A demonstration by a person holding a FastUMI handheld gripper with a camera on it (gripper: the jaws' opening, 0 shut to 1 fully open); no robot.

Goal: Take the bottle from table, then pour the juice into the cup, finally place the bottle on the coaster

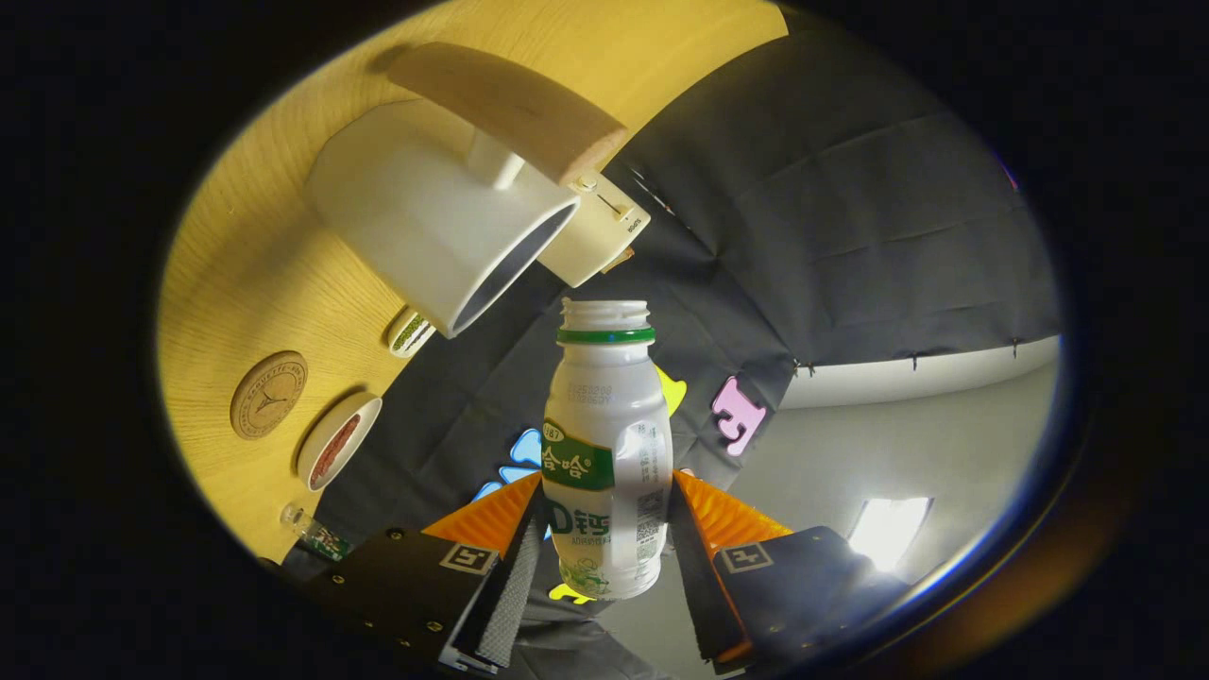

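Between the fingers of the gripper [604, 529] sits the bottle [604, 453], clamped from both sides, its cap off and its open mouth pointing toward the white cup [425, 227] just beyond; the view is tipped sideways; farther left on the wooden table [236, 283] lies the round coaster [268, 395], beside a small dish [338, 440].

You have a yellow wooden tabletop [246, 274], dark cloth wall [850, 208], pale wall [945, 444] and a bright light panel [890, 531].

White bottle [607, 453] label: "哈哈", "D钙"; faint date stamp, illegible.
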